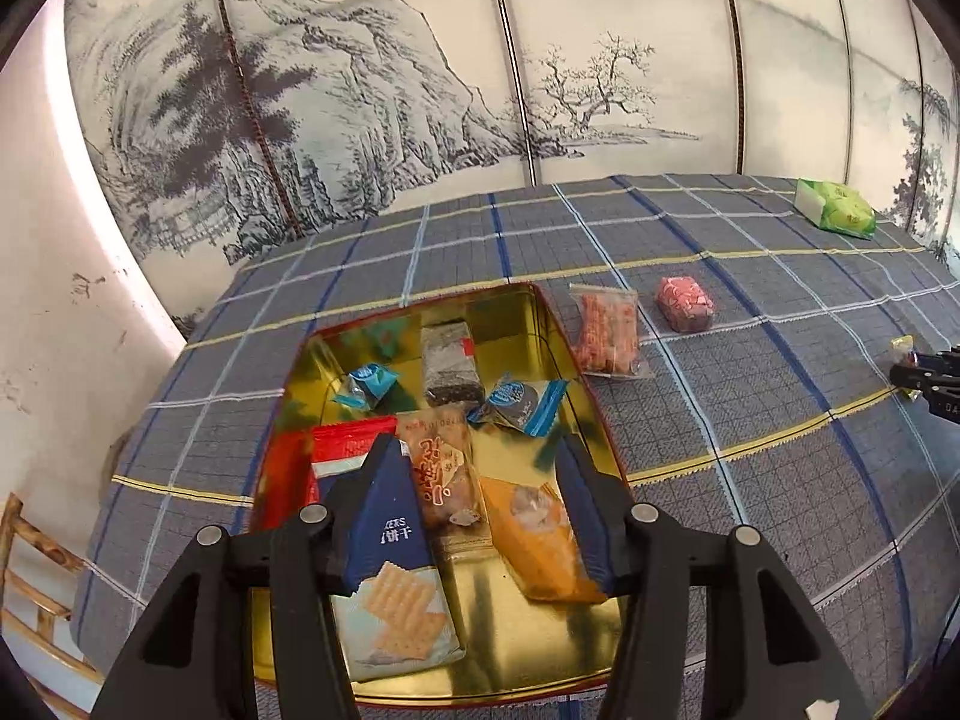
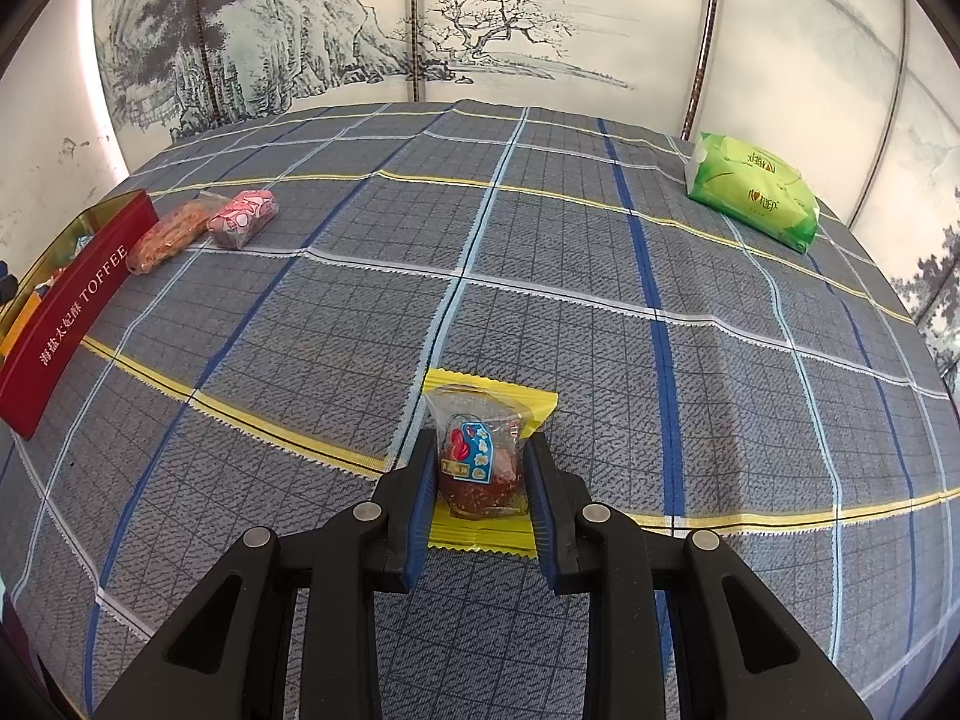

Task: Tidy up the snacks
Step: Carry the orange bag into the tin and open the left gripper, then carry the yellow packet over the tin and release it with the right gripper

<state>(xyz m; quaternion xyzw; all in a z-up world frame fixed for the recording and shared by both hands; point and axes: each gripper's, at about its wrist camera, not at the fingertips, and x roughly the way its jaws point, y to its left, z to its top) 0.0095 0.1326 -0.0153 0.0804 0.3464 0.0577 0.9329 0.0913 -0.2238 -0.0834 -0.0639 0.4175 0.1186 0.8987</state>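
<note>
Two snacks still lie on the cloth [image 2: 600, 300] next to the tin [image 1: 558, 330], and a third one sits between the fingers of your right gripper [image 2: 480, 468]. That one is a little clear packet with yellow ends [image 2: 480, 456], flat on the cloth. The fingers stand narrow, one on each side of it, right up against the wrapper; I cannot tell if they squeeze it yet.

Your left gripper [image 1: 480, 480] hangs over the open tin with its fingers wide apart and nothing in them.

What could go wrong? The wrapper looks thin and slippery, so the packet may slide out when you lift, mostly if you only pinch the loose plastic. Squeeze too hard and you may crush the treat inside. The tin is already quite full (crackers [image 1: 396, 618], an orange packet [image 1: 540, 540], small blue ones [image 1: 522, 405]), so a drop from high up could bounce off the pile. Your left gripper may also be in the way when the right one comes over.

Writing you can read: "TOFFEE" in gold on the red side of the tin, with Chinese words beside it. The cracker bag shows the letters "KERS". The green pack [image 2: 756, 192] far away has Chinese words too small to read. The long orange-red packet [image 2: 168, 234] and the pink packet [image 2: 243, 219] wait just by the tin.
</note>
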